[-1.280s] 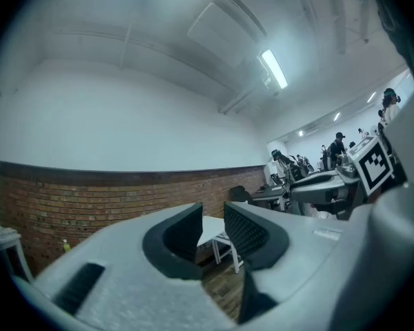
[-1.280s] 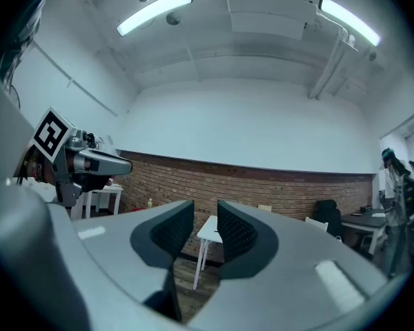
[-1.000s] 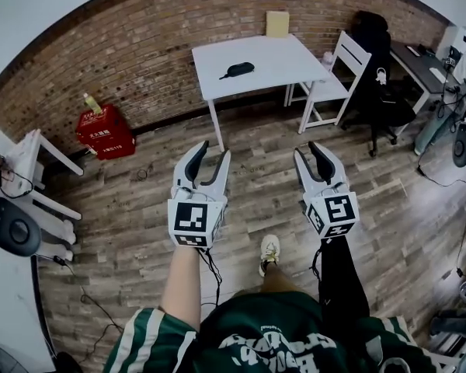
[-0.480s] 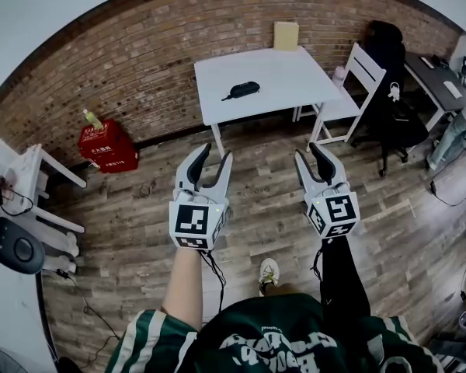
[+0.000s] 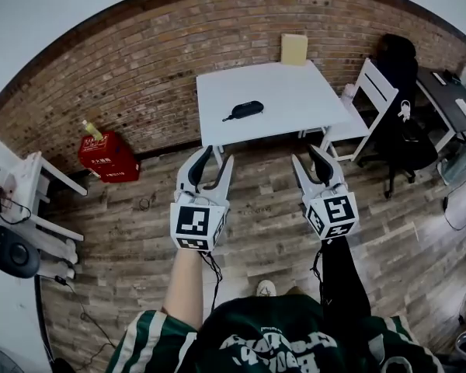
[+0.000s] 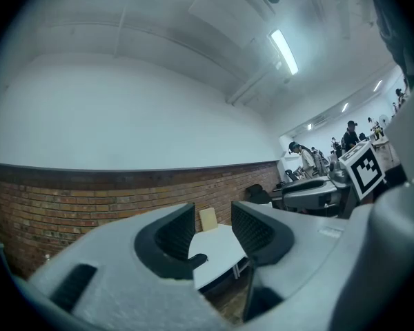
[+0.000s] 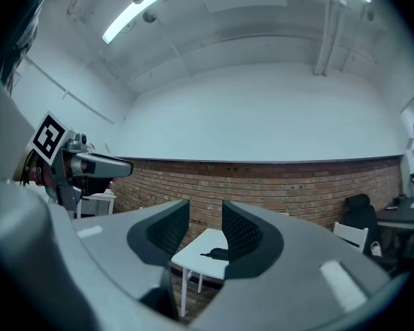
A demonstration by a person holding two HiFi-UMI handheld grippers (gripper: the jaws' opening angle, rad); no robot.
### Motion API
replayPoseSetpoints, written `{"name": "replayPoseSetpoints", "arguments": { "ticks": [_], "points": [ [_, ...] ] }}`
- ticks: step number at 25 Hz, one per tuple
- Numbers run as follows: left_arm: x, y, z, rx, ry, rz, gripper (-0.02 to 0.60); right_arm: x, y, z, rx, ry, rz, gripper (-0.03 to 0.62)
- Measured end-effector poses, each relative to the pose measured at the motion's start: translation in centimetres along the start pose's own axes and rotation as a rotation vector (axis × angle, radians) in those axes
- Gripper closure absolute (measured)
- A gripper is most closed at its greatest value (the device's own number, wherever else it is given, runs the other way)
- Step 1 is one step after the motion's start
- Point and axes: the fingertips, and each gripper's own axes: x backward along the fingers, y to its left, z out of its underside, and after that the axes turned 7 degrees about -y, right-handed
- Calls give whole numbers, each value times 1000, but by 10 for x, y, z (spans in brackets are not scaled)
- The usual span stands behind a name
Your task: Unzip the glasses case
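Brick wall and white table [image 5: 295,92] sit closer than a second ago; you're still walking in; glasses case [image 5: 245,109] lies on the tabletop, well ahead of both grippers; left gripper [image 5: 216,160] and right gripper [image 5: 309,160] open, empty; unzip not started.

No legible txt: white print on red crate [image 5: 107,156] & green shirt [image 5: 268,323] too small/warped to read.

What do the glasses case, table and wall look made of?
Glasses case: dark, matte, likely fabric or soft shell; too small to be sure.
Table: smooth white top, probably laminate or painted.
Wall: exposed red-brown brick, mortar lines visible.
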Motion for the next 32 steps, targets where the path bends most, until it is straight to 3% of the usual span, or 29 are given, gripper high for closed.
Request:
{"name": "replayPoseSetpoints", "arguments": {
  "ticks": [14, 32],
  "points": [
    [-74, 48, 46, 16, 33, 2, 411, -76, -34, 54, -39, 47, 2, 424],
    [-290, 167, 124, 78, 27, 127, 413, -281, -133, 109, 11, 72, 115, 422]
  ]
}}
